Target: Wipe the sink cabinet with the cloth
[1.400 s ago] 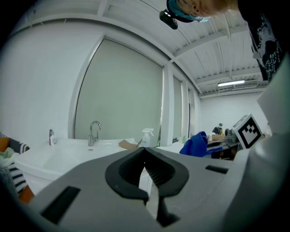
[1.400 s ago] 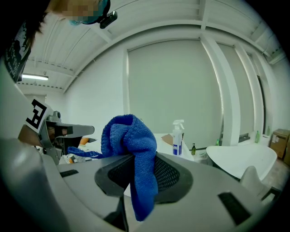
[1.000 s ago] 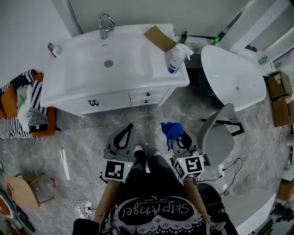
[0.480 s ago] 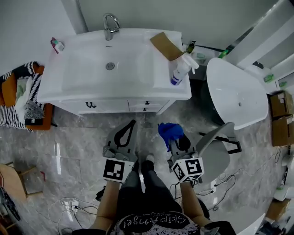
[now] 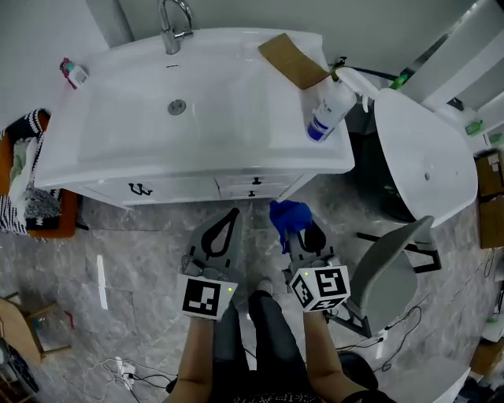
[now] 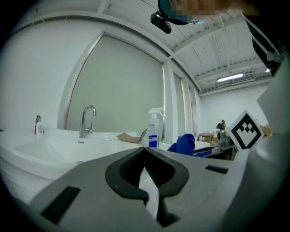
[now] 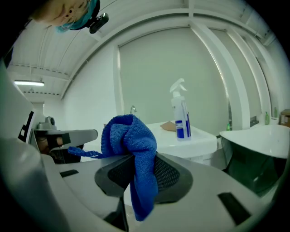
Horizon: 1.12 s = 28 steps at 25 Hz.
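Note:
The white sink cabinet (image 5: 197, 187) stands straight ahead, its basin top (image 5: 118, 118) wide and its drawer fronts facing me. My right gripper (image 5: 291, 228) is shut on a bunched blue cloth (image 5: 288, 213), held just short of the drawers. In the right gripper view the cloth (image 7: 131, 140) hangs down between the jaws of the right gripper (image 7: 136, 161). My left gripper (image 5: 231, 214) is beside it, shut with nothing in it; the left gripper view shows the left gripper (image 6: 146, 153) with its jaws meeting at the tips and the cloth (image 6: 186, 144) off to its right.
On the basin top are a spray bottle (image 5: 327, 114), a piece of cardboard (image 5: 293, 59), a faucet (image 5: 172, 24) and a small bottle (image 5: 75, 72). A white tub (image 5: 429, 149) and a grey chair (image 5: 390, 271) stand to the right. An orange basket (image 5: 67, 212) sits at the left.
I have stepped towards the cabinet, and it now fills more of the head view. Both grippers came forward with me to near the drawer fronts. The cloth stays gripped.

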Tool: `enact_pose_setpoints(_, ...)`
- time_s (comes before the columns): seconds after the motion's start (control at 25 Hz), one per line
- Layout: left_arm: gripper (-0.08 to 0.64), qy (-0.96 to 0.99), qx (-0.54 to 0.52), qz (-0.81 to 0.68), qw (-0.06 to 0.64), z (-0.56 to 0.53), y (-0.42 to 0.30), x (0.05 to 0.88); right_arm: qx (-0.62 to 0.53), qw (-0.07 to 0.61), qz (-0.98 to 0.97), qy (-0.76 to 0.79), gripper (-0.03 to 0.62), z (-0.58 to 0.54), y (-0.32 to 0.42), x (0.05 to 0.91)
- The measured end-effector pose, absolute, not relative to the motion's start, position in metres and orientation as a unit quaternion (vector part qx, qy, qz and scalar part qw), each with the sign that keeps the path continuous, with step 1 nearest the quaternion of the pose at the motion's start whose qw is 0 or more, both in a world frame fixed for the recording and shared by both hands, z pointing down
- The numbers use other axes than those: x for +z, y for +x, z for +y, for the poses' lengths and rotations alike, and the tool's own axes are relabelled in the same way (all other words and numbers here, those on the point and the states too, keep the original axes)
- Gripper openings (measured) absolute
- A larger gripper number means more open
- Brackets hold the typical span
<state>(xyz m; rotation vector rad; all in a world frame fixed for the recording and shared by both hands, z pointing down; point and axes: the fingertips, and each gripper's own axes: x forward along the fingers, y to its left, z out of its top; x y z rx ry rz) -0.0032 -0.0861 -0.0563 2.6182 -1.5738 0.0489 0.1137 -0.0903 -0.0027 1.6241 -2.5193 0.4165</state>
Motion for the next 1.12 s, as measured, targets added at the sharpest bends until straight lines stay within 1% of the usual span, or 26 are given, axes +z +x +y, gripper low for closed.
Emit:
enact_pose_setpoints(0.24,0.003,0.86,0.017,-0.509,0.041,-0.107,-0.019,0.066,0.138,0.033,-0.822,0.552,0.115,-0.122,0.084,0.113)
enact_pose_setpoints(0.36,0.003,0.859,0.008,-0.509,0.047,-0.118,-0.029,0.12,0.124,0.011,-0.826,0.55,0.115,-0.14,0.069,0.158)
enact_pose_setpoints(0.48,0.003,0.864,0.004,-0.502,0.037,-0.124,-0.036,0.166,0.107,-0.005,-0.831,0.545,0.115,-0.154,0.056,0.194)
enact_pose_setpoints(0.76,0.003,0.874,0.017,-0.485,0.007,-0.139,-0.034,0.248,0.065,-0.051,-0.843,0.532,0.115,-0.182,0.042,0.235)
enact_pose_setpoints(0.92,0.003,0.883,0.004,-0.47,-0.019,-0.143,-0.026,0.274,0.037,-0.071,-0.848,0.524,0.115,-0.19,0.04,0.244)
enact_pose_setpoints(1.12,0.003,0.89,-0.01,-0.454,-0.041,-0.149,-0.013,0.294,0.014,-0.076,-0.852,0.518,0.115,-0.195,0.044,0.257)
